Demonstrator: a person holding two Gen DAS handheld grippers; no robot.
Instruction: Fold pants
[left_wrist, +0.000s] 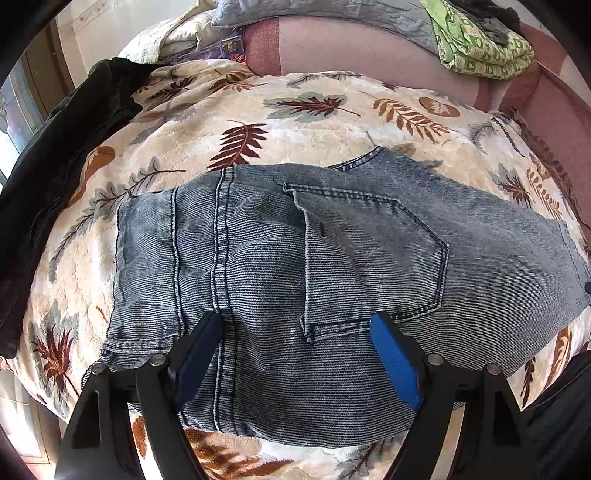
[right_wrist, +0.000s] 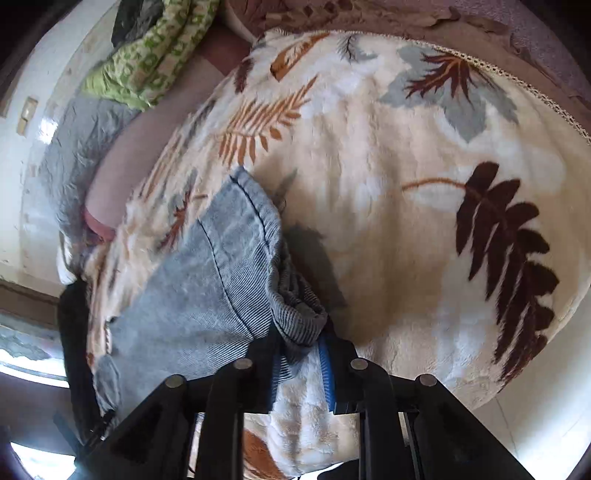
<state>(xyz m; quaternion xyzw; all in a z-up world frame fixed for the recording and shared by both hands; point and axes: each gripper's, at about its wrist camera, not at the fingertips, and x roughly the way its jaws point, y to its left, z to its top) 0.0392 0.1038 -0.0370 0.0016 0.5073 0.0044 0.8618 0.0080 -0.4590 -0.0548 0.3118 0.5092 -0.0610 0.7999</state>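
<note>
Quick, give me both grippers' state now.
Left gripper: open, above the jeans, holding nothing.
Right gripper: shut on the jeans' bunched edge.

Pants: washed blue jeans lie folded on the leaf-print blanket, back pocket facing up.
Left hand-held gripper: hangs over the near edge of the jeans, blue pads spread wide with only flat denim between them.
Left edge: a black jacket lies on the blanket.
Far side: a grey pillow and a green patterned cloth.
</note>
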